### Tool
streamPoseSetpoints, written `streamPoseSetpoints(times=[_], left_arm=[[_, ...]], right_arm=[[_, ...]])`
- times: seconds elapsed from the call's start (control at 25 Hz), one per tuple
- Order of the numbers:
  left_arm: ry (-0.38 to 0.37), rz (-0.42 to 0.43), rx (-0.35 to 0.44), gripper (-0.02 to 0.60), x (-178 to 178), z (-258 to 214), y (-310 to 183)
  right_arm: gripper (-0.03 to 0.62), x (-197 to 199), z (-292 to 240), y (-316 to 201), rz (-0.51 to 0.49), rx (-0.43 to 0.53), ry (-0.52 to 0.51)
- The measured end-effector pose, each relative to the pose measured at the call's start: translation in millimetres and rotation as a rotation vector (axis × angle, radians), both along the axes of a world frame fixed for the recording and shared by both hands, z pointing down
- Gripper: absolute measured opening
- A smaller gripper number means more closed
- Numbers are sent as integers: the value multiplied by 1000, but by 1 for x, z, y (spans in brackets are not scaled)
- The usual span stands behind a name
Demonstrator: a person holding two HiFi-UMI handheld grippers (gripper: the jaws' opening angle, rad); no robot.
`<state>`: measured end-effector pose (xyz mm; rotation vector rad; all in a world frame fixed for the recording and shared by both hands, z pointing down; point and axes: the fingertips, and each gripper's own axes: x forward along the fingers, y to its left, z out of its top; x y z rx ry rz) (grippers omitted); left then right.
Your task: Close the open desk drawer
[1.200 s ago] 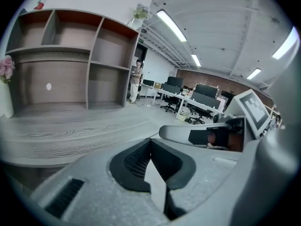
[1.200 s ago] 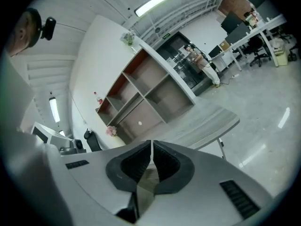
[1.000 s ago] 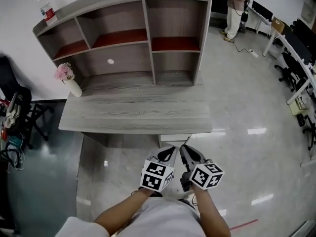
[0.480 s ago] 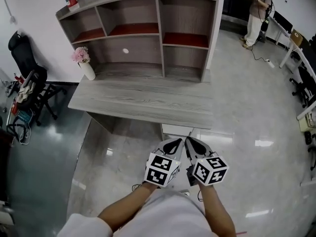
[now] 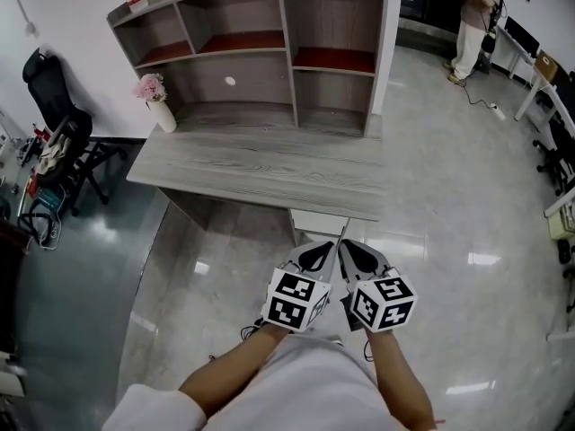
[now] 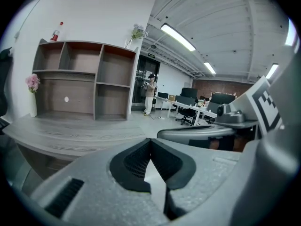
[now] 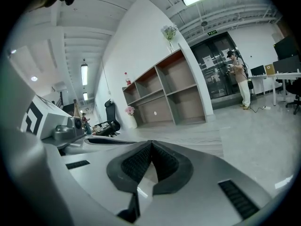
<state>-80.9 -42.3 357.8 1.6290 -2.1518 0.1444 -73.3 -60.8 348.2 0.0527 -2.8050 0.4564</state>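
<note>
A grey wood desk [image 5: 252, 173] with a shelf hutch [image 5: 287, 52] stands ahead of me. The pale drawer [image 5: 319, 223] juts out a little from under the desk's front edge, right of centre. Both grippers hang side by side just in front of it and point at it. My left gripper [image 5: 322, 248] is shut, its pads meeting with nothing between them [image 6: 150, 140]. The right gripper [image 5: 346, 246] is shut and empty too [image 7: 151, 143]. Neither visibly touches the drawer.
A white vase of pink flowers [image 5: 157, 106] stands on the desk's left end. A black office chair [image 5: 54, 142] with clutter is at the left. A person [image 5: 472, 25] stands far back right on the shiny floor, near more desks and chairs [image 5: 552, 106].
The head view has swung, so the desk now sits further right and nearer. Both grippers stay side by side before the drawer and have risen slightly; the right one has rolled a little.
</note>
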Motion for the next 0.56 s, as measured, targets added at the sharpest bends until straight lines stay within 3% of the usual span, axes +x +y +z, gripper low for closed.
streamPoseSetpoints(times=[0.56], left_arm=[[-8,-6,-14,3,3,3,4]], right_arm=[[0,4,3,3,0,-10,-2]])
